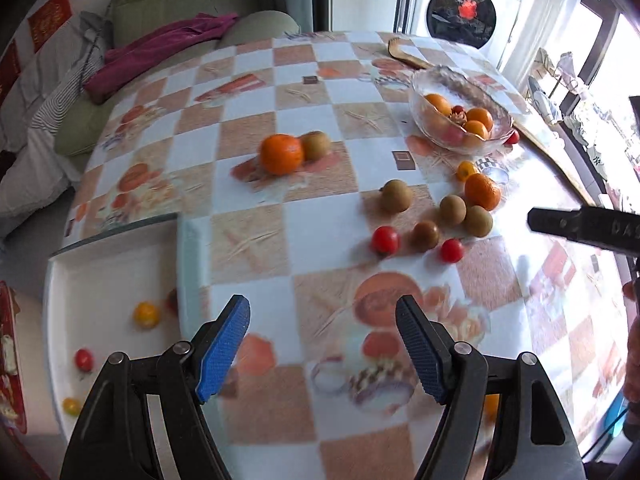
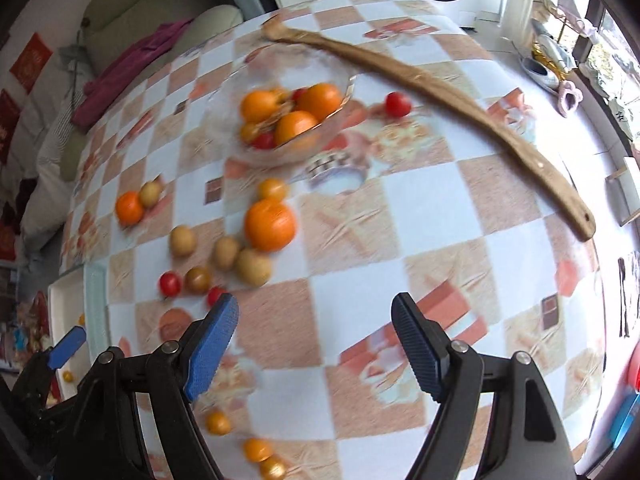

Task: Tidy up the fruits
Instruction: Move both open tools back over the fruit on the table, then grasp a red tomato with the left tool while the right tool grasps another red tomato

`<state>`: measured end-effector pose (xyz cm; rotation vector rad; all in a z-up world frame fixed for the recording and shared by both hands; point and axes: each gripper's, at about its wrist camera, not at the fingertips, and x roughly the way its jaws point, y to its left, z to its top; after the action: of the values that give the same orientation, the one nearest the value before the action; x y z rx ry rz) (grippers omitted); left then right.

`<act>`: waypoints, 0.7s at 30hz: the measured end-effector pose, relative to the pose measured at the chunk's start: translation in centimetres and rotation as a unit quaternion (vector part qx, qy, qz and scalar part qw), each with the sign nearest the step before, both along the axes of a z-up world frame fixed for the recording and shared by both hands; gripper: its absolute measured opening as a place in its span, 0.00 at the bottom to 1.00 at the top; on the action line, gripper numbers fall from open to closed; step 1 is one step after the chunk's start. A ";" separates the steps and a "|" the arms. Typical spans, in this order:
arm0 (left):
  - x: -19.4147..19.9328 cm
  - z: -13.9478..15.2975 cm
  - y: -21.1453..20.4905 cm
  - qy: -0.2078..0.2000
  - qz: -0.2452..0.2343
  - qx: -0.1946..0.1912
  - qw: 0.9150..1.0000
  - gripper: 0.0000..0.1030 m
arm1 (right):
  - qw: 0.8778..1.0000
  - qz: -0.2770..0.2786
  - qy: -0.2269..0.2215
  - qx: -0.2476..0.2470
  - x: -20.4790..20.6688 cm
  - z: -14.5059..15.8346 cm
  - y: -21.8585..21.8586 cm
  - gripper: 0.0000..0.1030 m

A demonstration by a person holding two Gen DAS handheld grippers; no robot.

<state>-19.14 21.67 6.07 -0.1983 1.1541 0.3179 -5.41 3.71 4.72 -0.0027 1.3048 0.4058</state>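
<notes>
A: Fruits lie loose all over the checked tablecloth (image 1: 256, 240). Which would you go for first?

B: The cluster in front of the left gripper (image 1: 323, 344): red cherry tomatoes (image 1: 385, 240), a darker tomato (image 1: 425, 234), brownish round fruits that may be kiwis or longans (image 1: 396, 196), and a mandarin (image 1: 482, 191) just behind. Both sets of jaws stand wide apart with nothing between them, and the right gripper (image 2: 314, 346) hangs over bare cloth.

A: How will they handle?

B: My guess is light, all of them. The tomatoes look smooth-skinned and soft, so they may slip or burst under a hard pinch. The mandarin should give a little; take it across its widest girth. The brown ones look firmer and duller, so probably easier to grip.

A: Any direction to worry about?

B: Hardly. They are near round, with no real long axis. The nearest brown fruit shows a small nub at its left side; the blur hides stems elsewhere. Round also means they may roll if nudged.

A: Where do they go?

B: Seemingly by kind. The glass bowl (image 1: 496, 98) at the far right holds mandarins and something red; the white tray (image 1: 100, 264) at the table's left edge holds small yellow and red tomatoes. Another mandarin (image 1: 281, 153) touches a brown fruit (image 1: 316, 145) farther back.

A: And that long wooden piece (image 2: 432, 80)?

B: It lies flat beyond the bowl, out of the way.
</notes>
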 end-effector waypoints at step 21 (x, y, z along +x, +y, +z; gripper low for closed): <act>5.6 -3.8 -1.6 -0.018 -0.002 -0.007 1.000 0.74 | 0.998 0.000 -0.064 -0.030 10.8 -3.2 -0.7 0.54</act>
<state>-13.55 20.10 2.30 -0.2139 1.1220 0.3015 5.37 3.01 1.51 -0.0777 1.1901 0.3604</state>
